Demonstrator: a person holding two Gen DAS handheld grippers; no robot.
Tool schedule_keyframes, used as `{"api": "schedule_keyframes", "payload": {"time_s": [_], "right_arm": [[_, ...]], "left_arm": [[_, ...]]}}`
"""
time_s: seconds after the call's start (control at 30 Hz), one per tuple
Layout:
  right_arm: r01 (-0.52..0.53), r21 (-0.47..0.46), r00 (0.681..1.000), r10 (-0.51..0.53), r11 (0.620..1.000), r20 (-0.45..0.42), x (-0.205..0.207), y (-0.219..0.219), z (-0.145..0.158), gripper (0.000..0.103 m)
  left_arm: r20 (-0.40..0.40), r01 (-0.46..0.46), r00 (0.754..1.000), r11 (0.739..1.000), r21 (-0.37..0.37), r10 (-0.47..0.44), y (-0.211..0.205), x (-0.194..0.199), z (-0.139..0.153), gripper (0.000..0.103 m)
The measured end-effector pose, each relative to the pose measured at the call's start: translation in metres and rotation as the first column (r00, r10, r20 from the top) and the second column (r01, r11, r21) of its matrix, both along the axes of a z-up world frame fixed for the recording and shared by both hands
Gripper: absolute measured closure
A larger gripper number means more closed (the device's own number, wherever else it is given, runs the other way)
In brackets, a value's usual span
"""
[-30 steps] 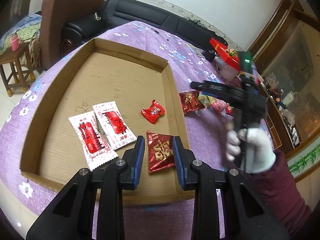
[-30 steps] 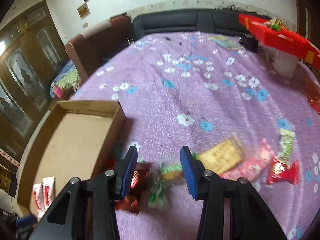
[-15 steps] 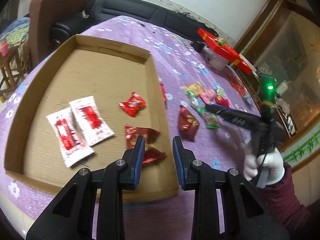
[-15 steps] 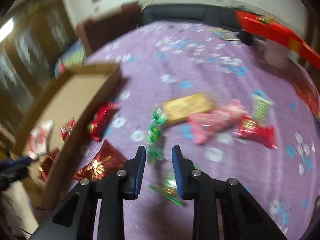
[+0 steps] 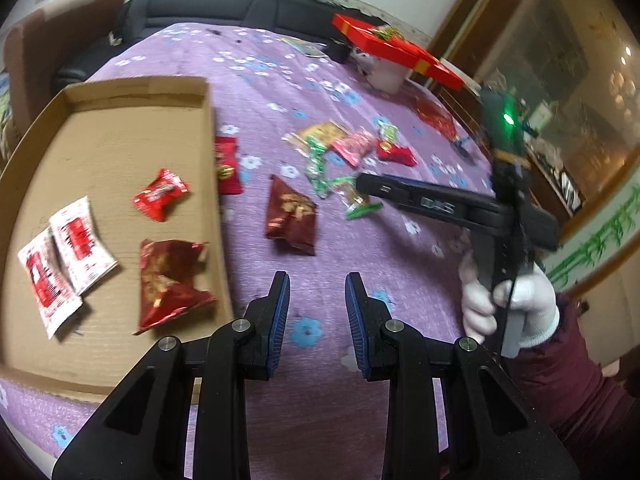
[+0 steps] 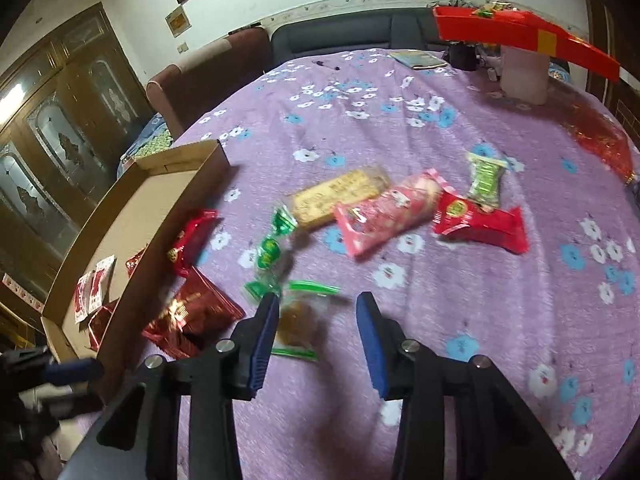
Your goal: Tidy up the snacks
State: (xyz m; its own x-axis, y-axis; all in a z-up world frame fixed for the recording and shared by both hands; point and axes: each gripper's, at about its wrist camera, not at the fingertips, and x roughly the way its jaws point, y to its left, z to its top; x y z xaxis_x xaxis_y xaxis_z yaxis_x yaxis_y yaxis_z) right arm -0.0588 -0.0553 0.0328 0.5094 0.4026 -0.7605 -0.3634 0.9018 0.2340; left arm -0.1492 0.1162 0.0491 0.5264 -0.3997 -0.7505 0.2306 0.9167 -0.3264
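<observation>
A cardboard tray (image 5: 212, 128) lies on the purple flowered cloth and holds two white-and-red packets (image 5: 64, 248), a red candy (image 5: 160, 194) and a dark red bag (image 5: 168, 280). A second dark red bag (image 5: 292, 216) lies on the cloth right of the tray. My left gripper (image 5: 316, 316) is open and empty above the cloth beside the tray. My right gripper (image 6: 316, 332) is open and empty over a clear green-edged packet (image 6: 298, 320). Several loose snacks lie beyond: a green candy strip (image 6: 268, 252), a yellow bar (image 6: 336, 196), a pink packet (image 6: 392, 216) and a red packet (image 6: 480, 220).
A long red box (image 6: 524, 36) rests on a white container (image 6: 524, 76) at the far right. A black sofa (image 5: 240, 12) and a brown armchair (image 6: 208, 76) stand behind the table. A red packet (image 5: 226, 164) leans on the tray's outer wall.
My left gripper has moved right, off the tray and over the cloth, leaving the dark red bag in the tray. My right gripper has opened wider and hovers over the clear packet.
</observation>
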Motion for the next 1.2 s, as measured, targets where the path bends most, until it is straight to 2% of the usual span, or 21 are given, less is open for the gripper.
{"api": "schedule_keyframes", "payload": {"time_s": [0.2, 0.47, 0.53, 0.73, 0.9, 1.07, 1.13, 1.17, 1.2], "right_arm": [[-0.019, -0.015, 1.0, 0.019, 1.0, -0.003, 0.002, 0.012, -0.009, 0.059], [-0.022, -0.03, 1.0, 0.023, 0.999, 0.011, 0.007, 0.015, -0.012, 0.061], [-0.023, -0.041, 1.0, 0.023, 0.999, 0.018, 0.006, 0.016, -0.013, 0.065], [-0.025, -0.026, 1.0, 0.026, 0.999, 0.009, 0.003, 0.011, -0.013, 0.069], [-0.023, -0.006, 1.0, 0.023, 1.0, -0.002, 0.003, 0.007, -0.013, 0.069], [-0.024, -0.005, 1.0, 0.024, 1.0, -0.003, 0.004, 0.006, -0.013, 0.069], [-0.022, 0.0, 1.0, 0.022, 1.0, -0.004, 0.004, 0.006, -0.013, 0.069], [-0.022, 0.002, 1.0, 0.022, 1.0, -0.005, 0.004, 0.006, -0.013, 0.069], [-0.022, 0.004, 1.0, 0.022, 1.0, -0.005, 0.004, 0.005, -0.013, 0.069]], "left_arm": [[-0.003, 0.047, 0.999, 0.998, 0.044, -0.047, -0.023, 0.007, -0.004, 0.076], [-0.006, 0.029, 1.0, 0.991, 0.129, -0.028, -0.038, 0.036, -0.012, 0.076], [-0.008, 0.021, 1.0, 0.987, 0.161, -0.02, -0.04, 0.047, -0.015, 0.076], [0.021, 0.01, 1.0, 0.963, 0.271, -0.016, -0.048, 0.065, -0.016, 0.076], [0.053, -0.017, 0.999, 0.965, 0.262, 0.004, -0.036, 0.07, -0.007, 0.076], [0.019, -0.003, 1.0, 0.963, 0.269, -0.003, -0.031, 0.079, -0.012, 0.076], [0.005, 0.024, 1.0, 0.961, 0.276, -0.026, -0.035, 0.081, -0.018, 0.07], [0.005, 0.03, 0.999, 0.962, 0.272, -0.032, -0.036, 0.082, -0.018, 0.059], [0.0, 0.035, 0.999, 0.961, 0.275, -0.036, -0.037, 0.082, -0.02, 0.053]]}}
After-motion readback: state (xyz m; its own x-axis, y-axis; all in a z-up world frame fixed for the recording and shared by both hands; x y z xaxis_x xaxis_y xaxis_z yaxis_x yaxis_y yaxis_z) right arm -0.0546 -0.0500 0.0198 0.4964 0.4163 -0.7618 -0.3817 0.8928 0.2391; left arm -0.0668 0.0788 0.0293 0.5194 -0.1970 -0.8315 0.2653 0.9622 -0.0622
